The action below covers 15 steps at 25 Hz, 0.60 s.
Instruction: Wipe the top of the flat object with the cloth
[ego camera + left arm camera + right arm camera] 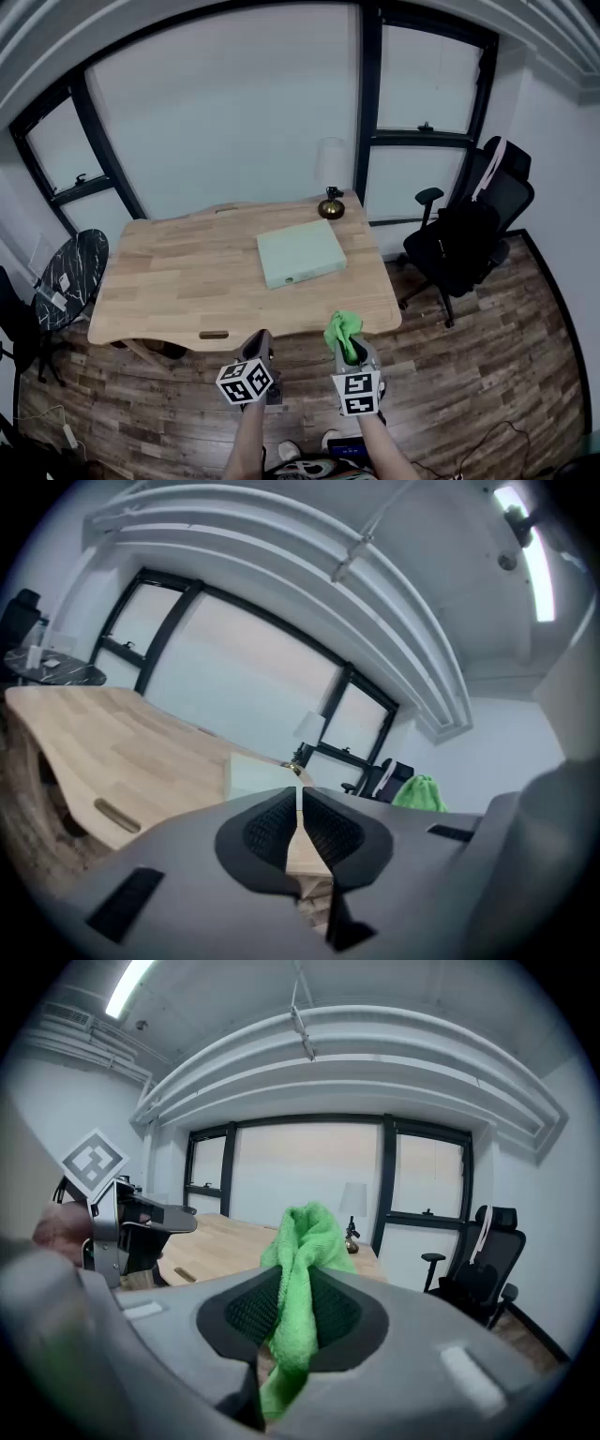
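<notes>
Flat object (301, 253) is pale green and lies on the big wood table (169, 281). It sits on the right half of the table, closer to the far edge than to the near edge.

The table stands on a dark wood floor (487, 375), next to tall windows (234, 112) with black frames. A black office chair (469, 239) stands past the right end of the table and does not touch it. A small round black table (70, 272) stands at the left end. A lamp (330, 183) with a white shade and a round gold foot stands at the far edge of the big table, just behind the flat object.

Two grippers are held side by side at the near edge of the table, well away from the flat object. The left gripper (262, 337) has its jaws pressed together, and nothing is between them. The right gripper (349, 354) has its jaws squeezed on the cloth (305, 1237).

The cloth is bright green and fluffy. A bunch of it sticks up above the jaws, and a tail of it hangs down below them. It does not touch the flat object.
</notes>
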Each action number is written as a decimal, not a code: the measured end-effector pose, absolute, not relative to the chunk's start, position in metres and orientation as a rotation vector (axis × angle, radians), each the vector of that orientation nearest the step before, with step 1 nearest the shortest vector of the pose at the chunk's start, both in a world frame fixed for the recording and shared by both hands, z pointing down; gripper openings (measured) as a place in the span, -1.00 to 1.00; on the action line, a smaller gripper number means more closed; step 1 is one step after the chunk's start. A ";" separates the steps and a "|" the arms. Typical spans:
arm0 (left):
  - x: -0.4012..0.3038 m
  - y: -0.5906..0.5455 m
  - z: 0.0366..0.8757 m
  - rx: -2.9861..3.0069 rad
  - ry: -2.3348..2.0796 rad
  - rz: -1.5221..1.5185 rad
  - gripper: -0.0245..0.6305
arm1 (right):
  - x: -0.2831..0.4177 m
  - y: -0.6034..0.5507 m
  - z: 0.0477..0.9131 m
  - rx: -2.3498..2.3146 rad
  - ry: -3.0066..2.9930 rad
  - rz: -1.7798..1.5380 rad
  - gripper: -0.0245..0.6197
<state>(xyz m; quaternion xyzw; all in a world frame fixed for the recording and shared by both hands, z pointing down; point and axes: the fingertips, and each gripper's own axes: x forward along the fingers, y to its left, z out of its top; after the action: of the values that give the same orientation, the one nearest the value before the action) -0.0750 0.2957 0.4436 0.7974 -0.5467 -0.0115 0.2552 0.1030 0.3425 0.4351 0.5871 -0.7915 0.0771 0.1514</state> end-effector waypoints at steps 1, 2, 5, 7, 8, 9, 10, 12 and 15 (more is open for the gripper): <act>-0.064 0.297 0.439 2.208 -1.435 -0.037 -0.90 | 0.107 0.342 0.434 1.682 -2.278 0.224 -0.69; -0.053 0.298 0.434 2.248 -1.387 -0.048 -0.91 | 0.110 0.342 0.434 1.678 -2.284 0.227 -0.69; -0.030 0.299 0.418 2.347 -1.312 -0.085 -0.91 | 0.121 0.338 0.429 1.674 -2.303 0.228 -0.69; -0.024 0.299 0.411 2.414 -1.364 -0.037 -0.91 | 0.128 0.335 0.428 1.677 -2.315 0.233 -0.69; -0.022 0.299 0.409 2.447 -1.407 -0.001 -0.91 | 0.131 0.334 0.430 1.676 -2.319 0.234 -0.69; -0.021 0.299 0.406 2.476 -1.452 0.027 -0.91 | 0.135 0.333 0.432 1.676 -2.320 0.230 -0.69; -0.020 0.299 0.403 2.499 -1.493 0.041 -0.91 | 0.139 0.331 0.434 1.677 -2.322 0.221 -0.69; -0.015 0.299 0.398 2.527 -1.544 0.047 -0.91 | 0.146 0.328 0.434 1.676 -2.335 0.213 -0.69; -0.010 0.294 0.398 2.526 -1.573 0.061 -0.91 | 0.154 0.324 0.433 1.676 -2.340 0.212 -0.69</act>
<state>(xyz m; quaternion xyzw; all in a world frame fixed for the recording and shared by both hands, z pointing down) -0.0099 0.2942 0.3981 0.8457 -0.5268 0.0204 0.0825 0.1535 0.3236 0.4333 0.5758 -0.8043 0.0729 0.1273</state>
